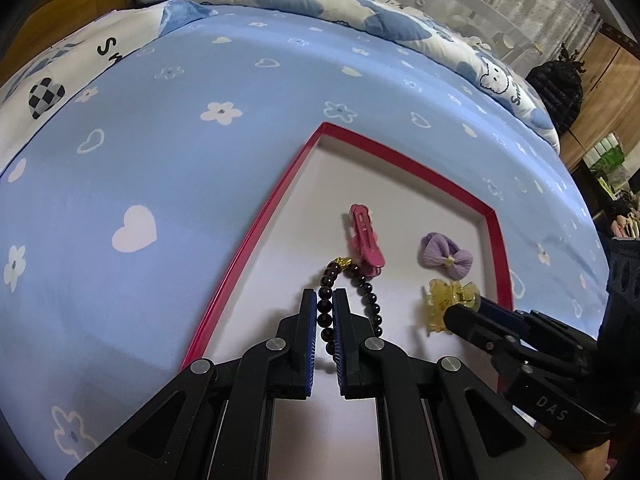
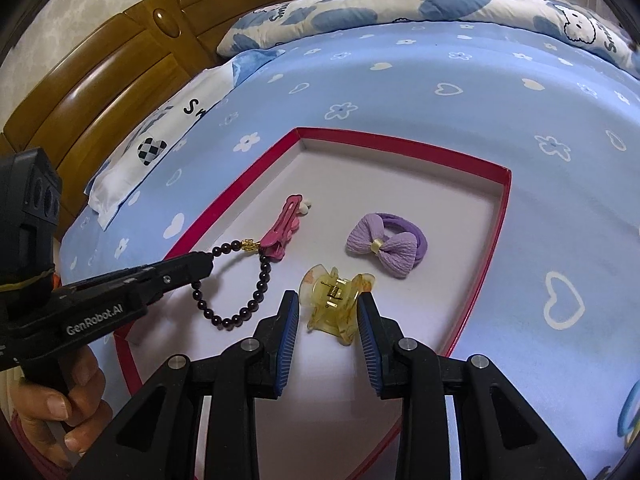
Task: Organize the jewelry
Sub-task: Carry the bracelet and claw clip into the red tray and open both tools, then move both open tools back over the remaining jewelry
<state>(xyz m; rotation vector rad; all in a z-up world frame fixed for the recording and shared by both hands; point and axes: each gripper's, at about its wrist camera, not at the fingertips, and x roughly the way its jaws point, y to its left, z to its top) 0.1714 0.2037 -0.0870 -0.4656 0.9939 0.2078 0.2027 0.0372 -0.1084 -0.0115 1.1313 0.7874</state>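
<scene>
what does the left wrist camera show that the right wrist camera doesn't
Only the left wrist view: the left claw shut on the bracelet, seen from behind, and a black bag past the bed.

Only the right wrist view: the right claw open around the yellow clip, the purple hair tie behind the bow, the wooden headboard and the hand on the left claw's handle.

Both: the red tray, pink clip, and blue sheet.
</scene>
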